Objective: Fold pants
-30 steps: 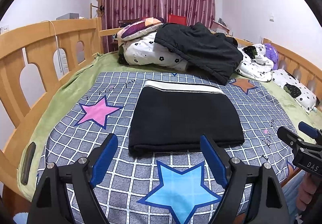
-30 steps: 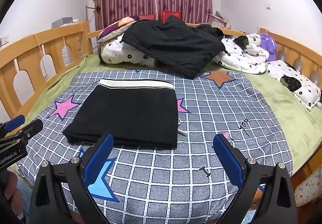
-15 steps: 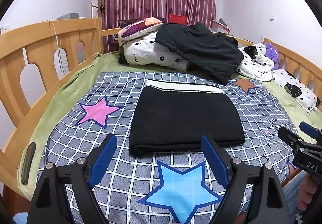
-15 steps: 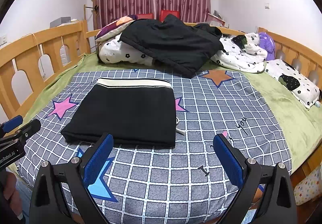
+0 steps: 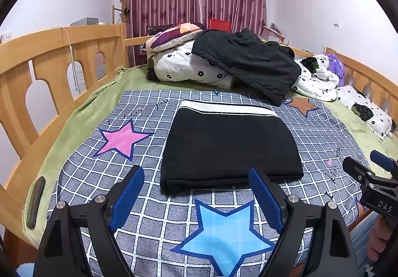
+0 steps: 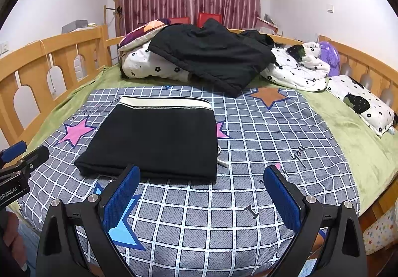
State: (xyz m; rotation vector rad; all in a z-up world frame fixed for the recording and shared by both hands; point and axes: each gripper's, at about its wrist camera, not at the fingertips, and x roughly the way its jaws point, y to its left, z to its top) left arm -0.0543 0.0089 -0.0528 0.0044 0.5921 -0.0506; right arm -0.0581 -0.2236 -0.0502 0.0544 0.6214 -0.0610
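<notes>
The black pants (image 5: 228, 145) lie folded into a flat rectangle on the checked star bedspread (image 5: 124, 172), white waistband at the far edge. They also show in the right wrist view (image 6: 156, 137), with a white drawstring end (image 6: 221, 160) poking out at the right. My left gripper (image 5: 196, 192) is open and empty, held just short of the pants' near edge. My right gripper (image 6: 201, 190) is open and empty, near the pants' front right corner. Each gripper shows at the side of the other's view.
A pile of bedding with a black jacket (image 5: 246, 63) lies at the far end. Wooden rails (image 5: 37, 58) run along both sides. A dark phone (image 5: 36, 199) lies at the left bed edge. Pillows (image 6: 360, 102) lie at the right.
Both grippers have drifted very slightly; the pants have not moved. Both stay open.
</notes>
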